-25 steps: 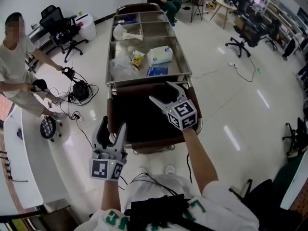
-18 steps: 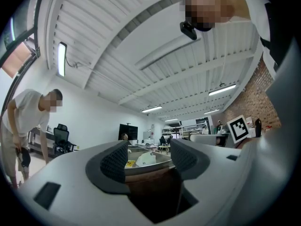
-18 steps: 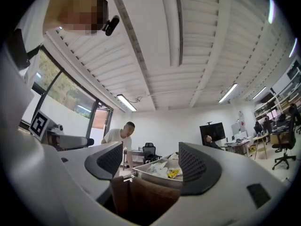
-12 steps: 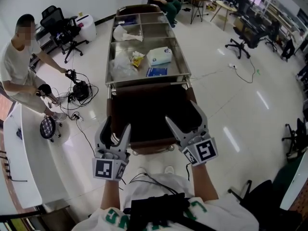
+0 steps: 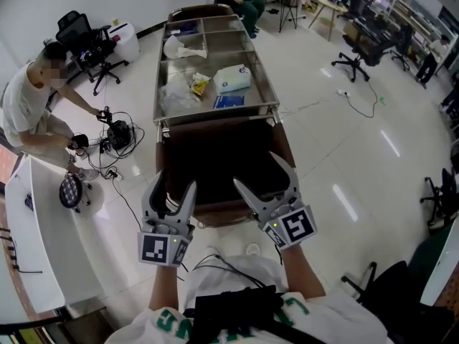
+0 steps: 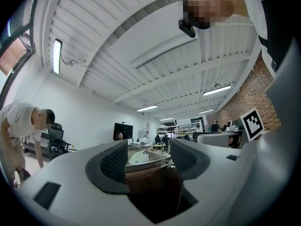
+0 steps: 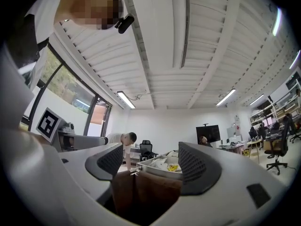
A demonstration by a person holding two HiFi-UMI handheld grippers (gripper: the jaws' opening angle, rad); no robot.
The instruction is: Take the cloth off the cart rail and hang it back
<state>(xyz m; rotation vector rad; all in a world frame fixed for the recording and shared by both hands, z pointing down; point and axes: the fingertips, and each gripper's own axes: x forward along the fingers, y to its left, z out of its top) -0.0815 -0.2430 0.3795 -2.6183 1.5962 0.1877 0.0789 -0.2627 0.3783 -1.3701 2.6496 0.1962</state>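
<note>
The long shiny metal cart [image 5: 156,95] is the biggest thing here. A big dark brown cloth [image 5: 215,156] hangs over the cart's near end and covers the rail there. The left claw [image 5: 173,183] and the right claw [image 5: 255,169] float just over the cart's near edge. Both are spread wide, with nothing pinched. I think the cloth is large and floppy. If a claw nips only a thin bit, the cloth could slip free and drop to the floor by the cart. A hard tug might also make the cart roll away.
</note>
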